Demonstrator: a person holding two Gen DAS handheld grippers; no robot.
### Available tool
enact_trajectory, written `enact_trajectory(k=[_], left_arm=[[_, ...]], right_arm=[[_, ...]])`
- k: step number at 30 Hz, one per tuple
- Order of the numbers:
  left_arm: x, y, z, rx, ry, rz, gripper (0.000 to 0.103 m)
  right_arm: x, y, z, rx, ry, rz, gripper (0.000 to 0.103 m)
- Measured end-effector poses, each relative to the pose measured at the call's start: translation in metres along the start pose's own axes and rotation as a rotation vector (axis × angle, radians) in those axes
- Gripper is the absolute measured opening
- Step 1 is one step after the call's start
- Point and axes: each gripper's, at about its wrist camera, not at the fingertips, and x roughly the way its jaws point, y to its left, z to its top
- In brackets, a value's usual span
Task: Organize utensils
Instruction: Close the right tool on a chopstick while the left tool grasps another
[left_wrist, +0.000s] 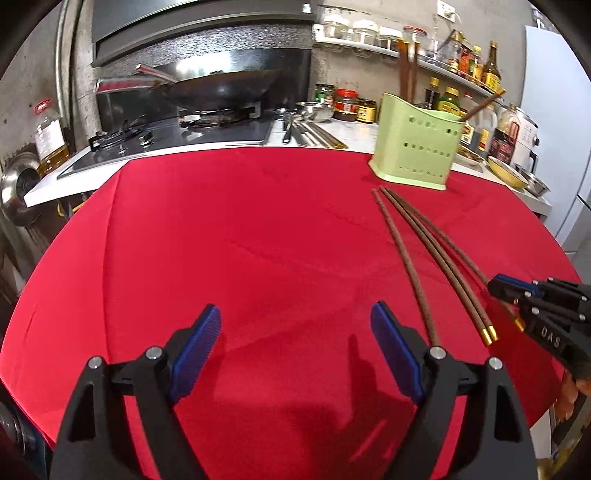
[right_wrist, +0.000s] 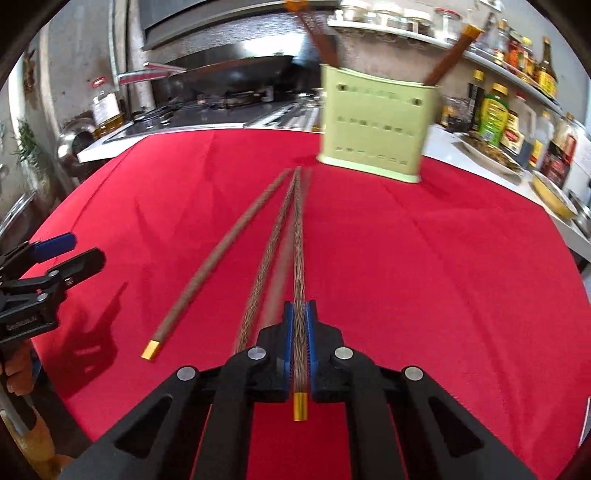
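Several long brown chopsticks with gold ends lie on the red cloth (left_wrist: 221, 240). My right gripper (right_wrist: 299, 314) is shut on one chopstick (right_wrist: 297, 236) near its gold end (right_wrist: 300, 406); it points toward the green utensil holder (right_wrist: 373, 133). Two more chopsticks (right_wrist: 218, 258) lie left of it. The holder (left_wrist: 417, 144) stands at the far right of the cloth with a few chopsticks in it. My left gripper (left_wrist: 295, 332) is open and empty above bare cloth, left of the chopsticks (left_wrist: 402, 258). The right gripper (left_wrist: 498, 286) shows at the right edge.
A stove with a black wok (left_wrist: 221, 85) stands behind the cloth. Jars and bottles (left_wrist: 469, 62) fill a shelf at the back right. Metal utensils (left_wrist: 303, 133) and bowls lie on the white counter. A yellow dish (left_wrist: 508, 173) sits right of the holder.
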Motion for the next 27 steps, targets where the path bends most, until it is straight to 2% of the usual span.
enact_trajectory(k=[7, 12, 13, 15, 17, 19, 24, 27], left_arm=[[0.001, -0.023, 0.0, 0.032, 0.012, -0.029, 0.081], [0.002, -0.041, -0.001, 0.046, 0.033, -0.094, 0.072], [0.003, -0.046, -0.001, 0.056, 0.04, -0.11, 0.069], [0.006, -0.055, -0.003, 0.076, 0.055, -0.134, 0.062], [0.009, -0.061, -0.005, 0.087, 0.07, -0.153, 0.055], [0.013, -0.07, -0.006, 0.1, 0.086, -0.179, 0.047], [0.017, -0.087, -0.009, 0.149, 0.094, -0.178, 0.043], [0.02, -0.091, -0.01, 0.164, 0.102, -0.164, 0.042]], right_arm=[[0.0, -0.041, -0.01, 0.083, 0.025, -0.036, 0.007], [-0.002, -0.057, -0.015, 0.103, 0.032, -0.08, 0.012], [-0.003, -0.061, -0.016, 0.117, 0.033, -0.069, 0.02], [-0.008, -0.065, -0.018, 0.12, 0.02, -0.06, 0.031], [-0.013, -0.066, -0.021, 0.108, 0.003, -0.049, 0.035], [-0.016, -0.065, -0.023, 0.093, -0.008, -0.033, 0.036], [-0.012, -0.069, -0.029, 0.076, 0.001, -0.026, 0.037], [-0.013, -0.066, -0.033, 0.048, -0.01, -0.023, 0.029]])
